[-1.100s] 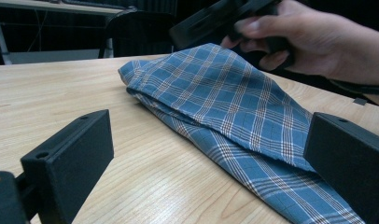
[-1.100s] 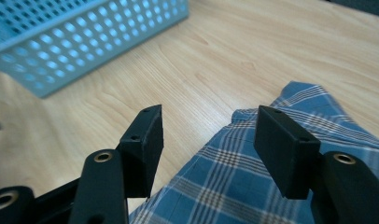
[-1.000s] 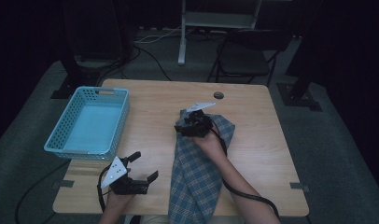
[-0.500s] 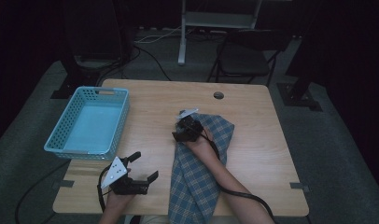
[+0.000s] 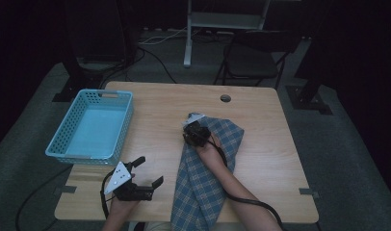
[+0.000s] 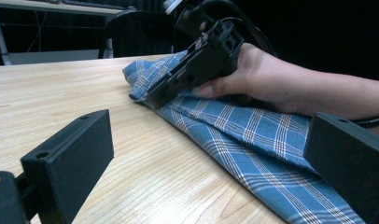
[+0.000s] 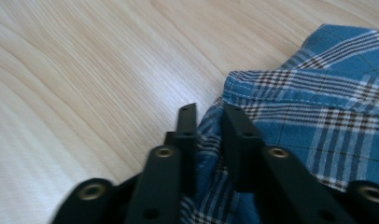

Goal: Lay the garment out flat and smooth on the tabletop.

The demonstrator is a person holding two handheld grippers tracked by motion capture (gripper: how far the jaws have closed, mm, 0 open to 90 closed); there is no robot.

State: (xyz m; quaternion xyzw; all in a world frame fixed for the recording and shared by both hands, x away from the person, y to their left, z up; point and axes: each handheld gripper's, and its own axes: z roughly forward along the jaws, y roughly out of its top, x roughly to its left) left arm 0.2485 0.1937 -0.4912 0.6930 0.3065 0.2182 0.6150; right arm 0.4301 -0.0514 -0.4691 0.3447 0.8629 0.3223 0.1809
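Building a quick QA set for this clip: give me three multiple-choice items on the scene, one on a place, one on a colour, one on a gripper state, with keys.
1. Where does the basket stand on the table?
A. near its left edge
B. at its right edge
C. on top of the cloth

2. What colour is the cloth?
A. plain red
B. blue plaid
C. solid black

3. How is the right gripper set?
A. wide open above the basket
B. lying loose on the floor
C. shut on a fold of the cloth

Key:
1 A, the high view shows the basket by the table's left side, apart from the cloth.
2 B, blue with white and dark checks in all three views.
3 C, the right gripper view shows its jaws pinching cloth between them; the left gripper is the open one, its jaws spread near the table's front edge.
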